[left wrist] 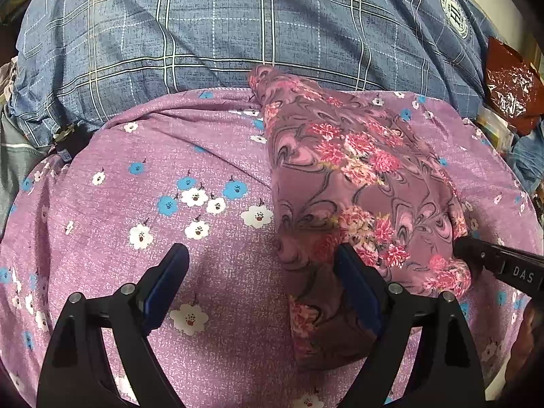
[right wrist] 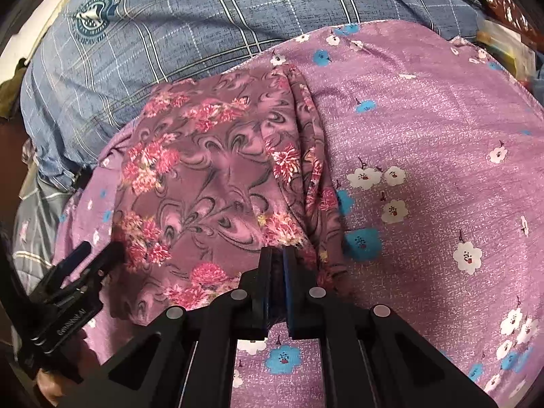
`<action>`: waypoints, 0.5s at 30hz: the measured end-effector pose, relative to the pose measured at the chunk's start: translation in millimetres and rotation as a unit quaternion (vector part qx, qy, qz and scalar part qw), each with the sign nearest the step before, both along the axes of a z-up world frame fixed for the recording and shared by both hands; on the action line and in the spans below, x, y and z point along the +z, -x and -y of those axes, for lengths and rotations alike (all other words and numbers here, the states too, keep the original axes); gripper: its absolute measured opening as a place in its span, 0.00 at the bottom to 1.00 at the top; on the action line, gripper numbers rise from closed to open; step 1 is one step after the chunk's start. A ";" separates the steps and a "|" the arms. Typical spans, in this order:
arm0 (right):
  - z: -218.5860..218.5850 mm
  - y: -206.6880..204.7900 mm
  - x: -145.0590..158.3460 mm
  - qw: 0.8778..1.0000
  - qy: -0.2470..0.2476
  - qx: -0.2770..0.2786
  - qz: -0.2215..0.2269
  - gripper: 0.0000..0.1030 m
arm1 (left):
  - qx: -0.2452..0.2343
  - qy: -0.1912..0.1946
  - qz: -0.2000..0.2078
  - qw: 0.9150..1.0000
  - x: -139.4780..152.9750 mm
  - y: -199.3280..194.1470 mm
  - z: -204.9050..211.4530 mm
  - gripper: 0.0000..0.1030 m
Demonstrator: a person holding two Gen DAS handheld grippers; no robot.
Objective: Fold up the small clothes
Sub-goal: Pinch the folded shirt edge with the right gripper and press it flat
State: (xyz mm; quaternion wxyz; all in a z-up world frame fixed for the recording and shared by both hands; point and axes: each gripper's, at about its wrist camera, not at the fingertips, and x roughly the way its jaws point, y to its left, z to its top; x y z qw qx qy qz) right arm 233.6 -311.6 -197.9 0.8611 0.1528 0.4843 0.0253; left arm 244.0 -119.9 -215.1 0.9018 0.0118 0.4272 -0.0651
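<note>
A small mauve garment with pink flowers (left wrist: 357,176) lies folded in a long strip on a purple flowered sheet (left wrist: 153,170). It also shows in the right wrist view (right wrist: 210,176). My left gripper (left wrist: 261,265) is open, its right finger resting on the garment's near left edge, its left finger over the sheet. My right gripper (right wrist: 277,258) is shut on the garment's near right edge. It enters the left wrist view at the right (left wrist: 476,255). The left gripper shows at the lower left of the right wrist view (right wrist: 98,255).
A blue plaid cover (left wrist: 238,27) lies beyond the purple sheet. A red plastic bag (left wrist: 510,85) and clutter sit at the right edge. Grey cloth (left wrist: 17,170) hangs at the left.
</note>
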 end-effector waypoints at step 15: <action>-75.9 -27.5 -4.5 0.963 0.263 -0.011 0.066 0.29 | 0.026 -0.019 0.007 0.999 -8.2 -10.2 2.4 0.86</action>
